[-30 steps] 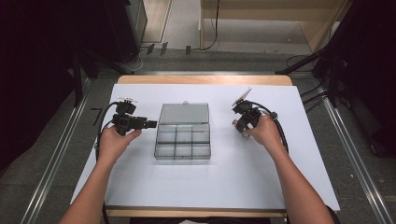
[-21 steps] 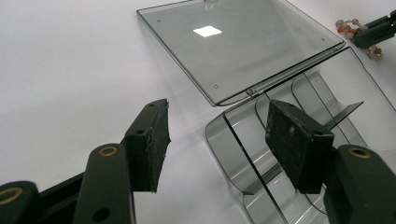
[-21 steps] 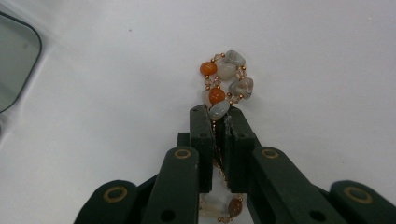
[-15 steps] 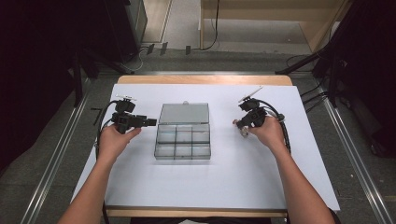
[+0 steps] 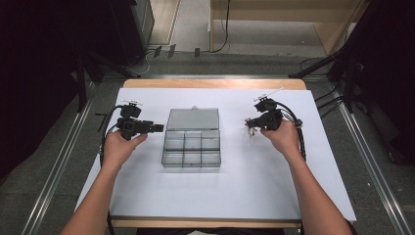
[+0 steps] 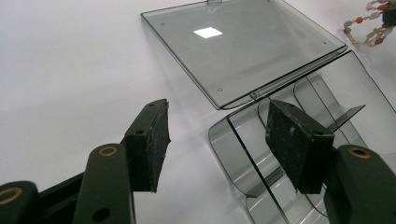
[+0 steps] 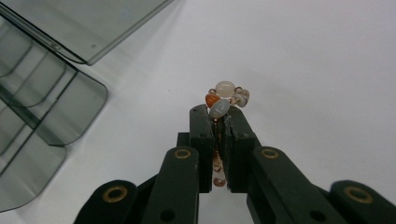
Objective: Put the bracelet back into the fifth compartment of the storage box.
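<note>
Beaded bracelet (image 7: 223, 103) pinched in closed tool (image 7: 216, 120), clear box (image 7: 44, 100) at left

a string of pale, orange and grey beads (image 7: 223, 100) hangs bunched, pinched in the right gripper (image 7: 218, 122) above the white table, right of the open clear compartment box (image 5: 192, 138).

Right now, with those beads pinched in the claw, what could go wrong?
1. The right claw grips the bead string by just a small part, so it might slip out onto the white table.
2. The clear box has small compartments, so dangling beads could snag a divider.
3. The open left claw sits near the box and could nudge it.
</note>
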Tool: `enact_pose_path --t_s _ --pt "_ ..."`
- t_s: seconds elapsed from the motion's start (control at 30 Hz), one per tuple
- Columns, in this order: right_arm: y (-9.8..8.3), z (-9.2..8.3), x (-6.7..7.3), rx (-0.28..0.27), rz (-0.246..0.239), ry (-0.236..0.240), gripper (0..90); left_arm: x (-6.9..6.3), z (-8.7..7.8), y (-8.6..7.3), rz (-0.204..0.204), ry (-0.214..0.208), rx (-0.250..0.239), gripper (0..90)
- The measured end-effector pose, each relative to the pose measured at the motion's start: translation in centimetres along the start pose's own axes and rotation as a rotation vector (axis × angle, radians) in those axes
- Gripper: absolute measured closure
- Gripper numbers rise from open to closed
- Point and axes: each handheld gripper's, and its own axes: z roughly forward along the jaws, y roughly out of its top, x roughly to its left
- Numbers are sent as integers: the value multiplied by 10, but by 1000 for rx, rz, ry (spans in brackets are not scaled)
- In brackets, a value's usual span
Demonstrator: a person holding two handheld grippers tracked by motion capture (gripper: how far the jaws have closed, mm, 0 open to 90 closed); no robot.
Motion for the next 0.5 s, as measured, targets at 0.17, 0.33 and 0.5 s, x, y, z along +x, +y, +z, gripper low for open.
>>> enact_pose_path --t_s 0.17,0.33,0.5 --pt "-1 -7 0 -52 2 17 858 0 -1 0 2 -1 0 407" --pt "0 -17 4 -106 -5 31 858 0 -2 0 0 -2 -3 407" --pt "0 -26 10 -135 -8 60 857 1 -3 0 1 2 -6 408"
